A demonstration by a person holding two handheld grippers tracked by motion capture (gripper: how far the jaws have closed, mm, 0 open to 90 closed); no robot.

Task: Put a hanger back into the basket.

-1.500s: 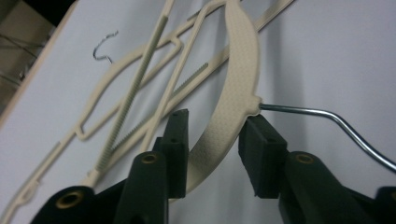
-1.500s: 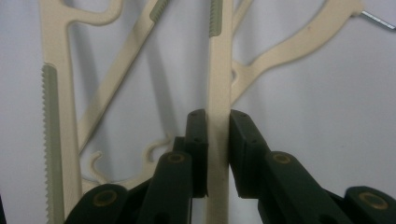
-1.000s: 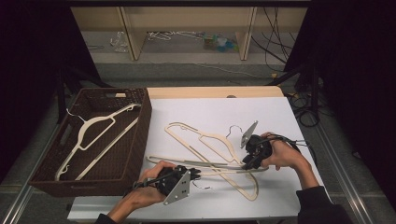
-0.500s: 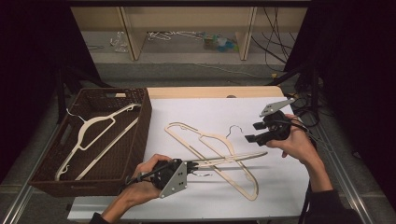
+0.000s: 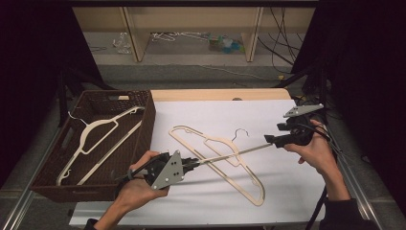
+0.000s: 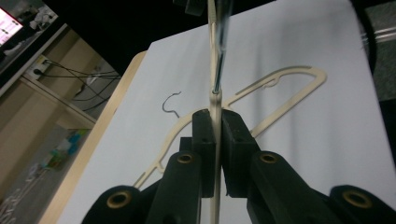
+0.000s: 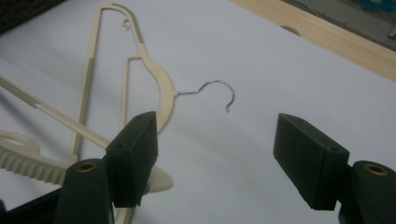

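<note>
A wooden shelf (image 5: 191, 28) stands beyond the table (image 5: 215, 94), across a grey floor (image 5: 201, 72). Clutter (image 5: 225, 43) and cables (image 5: 282, 24) lie by the shelf. Either side of the shelf, the room is dark.

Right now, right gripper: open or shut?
Open. In the right gripper view the right gripper's fingers stand wide apart with white table cover between them, gripping nothing; a hanger lies beyond.

A lab: black curtains (image 5: 28, 48), trailing cables (image 5: 282, 43), bare shelving (image 5: 191, 28).
</note>
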